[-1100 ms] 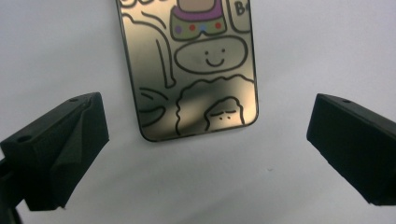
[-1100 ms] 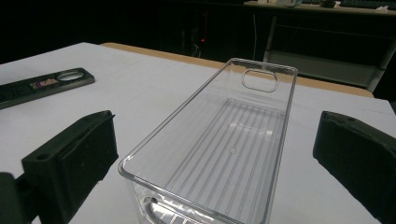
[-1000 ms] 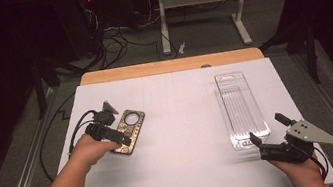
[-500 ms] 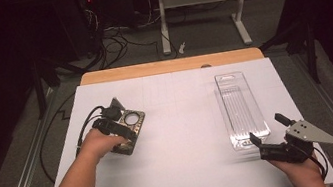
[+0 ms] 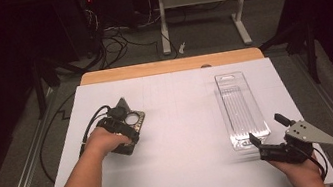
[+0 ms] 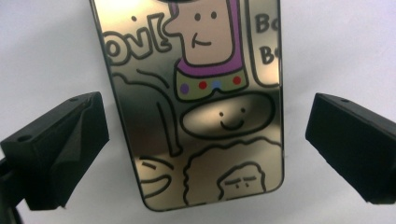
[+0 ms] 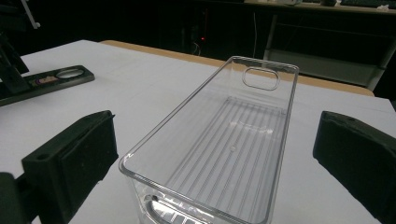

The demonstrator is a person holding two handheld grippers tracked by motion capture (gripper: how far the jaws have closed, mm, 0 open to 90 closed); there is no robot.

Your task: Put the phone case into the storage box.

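A phone case point(image 5: 133, 119) with a gold mirror back and cartoon drawings lies flat on the white table at the left. My left gripper point(image 5: 126, 133) hovers over its near end, open. In the left gripper view the case point(image 6: 196, 93) lies between the two spread jaws of the left gripper point(image 6: 201, 154), which do not touch it. A clear plastic bin point(image 5: 240, 107) stands lengthwise at the right, empty. My right gripper point(image 5: 266, 131) is open at the bin's near end. The right gripper view has the bin point(image 7: 224, 135) between the wide-apart jaws of the right gripper point(image 7: 215, 158), and the case point(image 7: 51, 79) far off at the left.
White paper covers the table point(image 5: 186, 136); a wooden strip point(image 5: 170, 66) runs along its far edge. The left gripper's black cable point(image 5: 90, 128) loops off the table's left side. A metal stand point(image 5: 202, 12) and cables sit on the dark floor beyond.
The left hand has moved forward and to the right, bringing its gripper over the phone case. The right gripper and the bin have stayed put.
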